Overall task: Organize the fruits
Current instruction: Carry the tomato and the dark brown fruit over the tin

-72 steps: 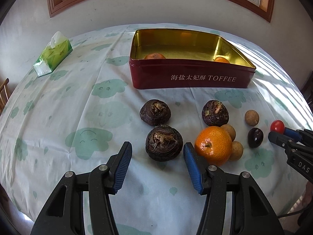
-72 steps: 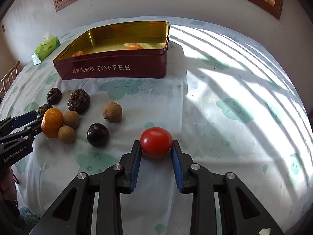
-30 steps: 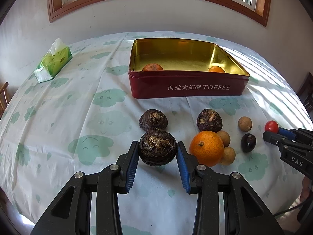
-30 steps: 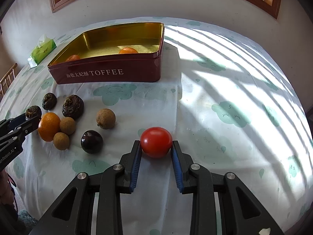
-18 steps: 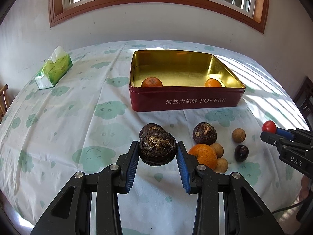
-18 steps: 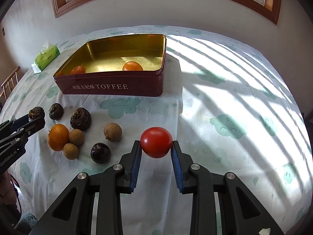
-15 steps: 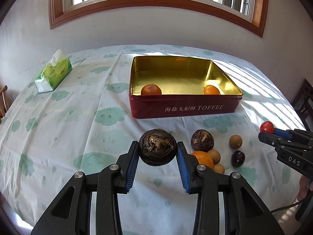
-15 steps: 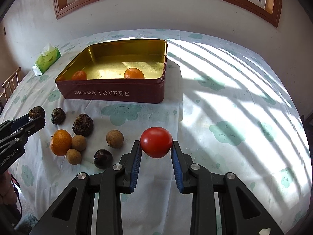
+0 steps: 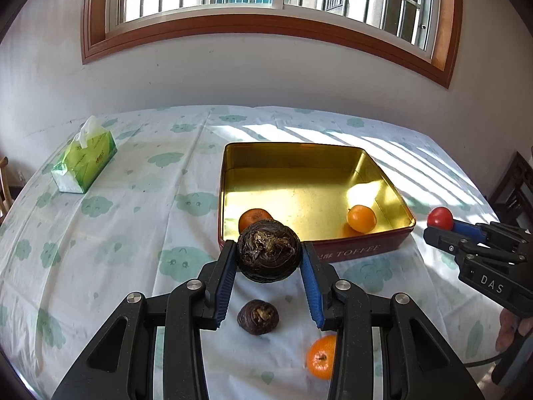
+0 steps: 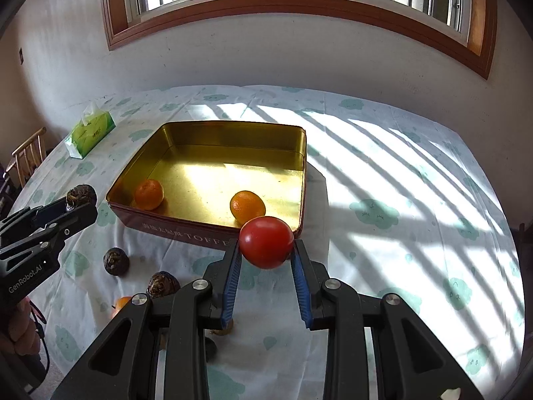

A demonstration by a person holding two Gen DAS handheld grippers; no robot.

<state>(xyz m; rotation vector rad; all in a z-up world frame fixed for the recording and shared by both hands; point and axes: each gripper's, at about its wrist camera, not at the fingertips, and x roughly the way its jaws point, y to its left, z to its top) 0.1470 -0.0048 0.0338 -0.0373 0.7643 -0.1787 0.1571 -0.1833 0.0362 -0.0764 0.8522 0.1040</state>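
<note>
My left gripper (image 9: 268, 256) is shut on a dark brown water chestnut (image 9: 268, 250) and holds it in the air in front of the red toffee tin (image 9: 366, 250). My right gripper (image 10: 266, 248) is shut on a red tomato (image 10: 266, 241), held above the tin's near wall (image 10: 186, 231). Two oranges lie in the tin's gold floor (image 9: 361, 218) (image 9: 255, 217). On the cloth below, another water chestnut (image 9: 258, 316) and an orange (image 9: 321, 360) remain. The right wrist view shows two water chestnuts (image 10: 116, 260) (image 10: 163, 283) on the cloth.
A green tissue pack (image 9: 85, 163) stands at the far left of the round table (image 9: 100, 250). A wooden chair (image 10: 28, 156) is at the left edge. A wall with a window runs behind the table. Sun stripes fall on the right side.
Both grippers have risen and moved toward the tin, each carrying its fruit. The loose fruits on the cloth now lie lower in view, partly hidden by the grippers.
</note>
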